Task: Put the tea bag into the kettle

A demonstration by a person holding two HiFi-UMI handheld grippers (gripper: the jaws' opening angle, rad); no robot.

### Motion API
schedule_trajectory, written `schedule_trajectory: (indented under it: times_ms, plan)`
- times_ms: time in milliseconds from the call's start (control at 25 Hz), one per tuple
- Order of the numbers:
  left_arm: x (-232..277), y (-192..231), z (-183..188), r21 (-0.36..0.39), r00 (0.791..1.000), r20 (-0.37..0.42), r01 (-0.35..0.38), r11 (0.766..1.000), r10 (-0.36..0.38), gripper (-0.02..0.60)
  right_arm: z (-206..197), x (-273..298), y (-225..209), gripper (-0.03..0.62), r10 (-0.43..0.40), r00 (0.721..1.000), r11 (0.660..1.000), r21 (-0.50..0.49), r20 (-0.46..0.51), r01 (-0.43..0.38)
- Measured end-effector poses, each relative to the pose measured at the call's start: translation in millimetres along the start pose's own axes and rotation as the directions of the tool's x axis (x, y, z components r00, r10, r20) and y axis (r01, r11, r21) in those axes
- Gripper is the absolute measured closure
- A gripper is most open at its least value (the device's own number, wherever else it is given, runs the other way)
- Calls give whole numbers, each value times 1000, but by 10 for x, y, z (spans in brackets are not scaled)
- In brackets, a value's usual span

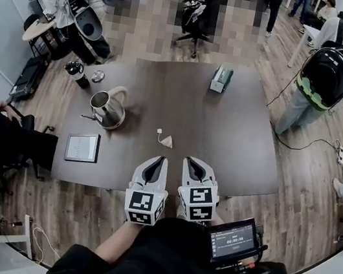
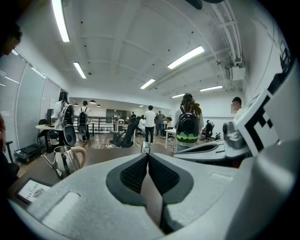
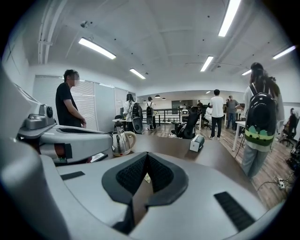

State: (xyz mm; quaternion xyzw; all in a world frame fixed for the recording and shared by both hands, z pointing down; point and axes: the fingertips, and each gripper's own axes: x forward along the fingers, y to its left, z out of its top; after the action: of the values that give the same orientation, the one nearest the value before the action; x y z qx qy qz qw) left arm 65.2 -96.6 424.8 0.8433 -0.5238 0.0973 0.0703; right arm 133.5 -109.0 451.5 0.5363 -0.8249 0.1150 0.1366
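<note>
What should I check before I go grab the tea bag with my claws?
1. Tea bag lying free on the table, nothing on top of it: ok.
2. Right claw open wide enough to grab: not ok, its jaws are together.
3. Left claw empty: ok, shut on nothing.
4. Kettle standing upright on the table, to the left of the tea bag: ok.
5. Kettle's top open for the bag: cannot tell.
6. Table bare between tea bag and kettle: ok.
</note>
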Motion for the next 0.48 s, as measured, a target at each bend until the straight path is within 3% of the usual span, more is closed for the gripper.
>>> schedule_trajectory:
  times_ms: [480]
  plan:
    - [356,-40,-62,6,999,-42,-5,1000,5,568,-45,241,-259,588,24,999,1000,21,-29,-23]
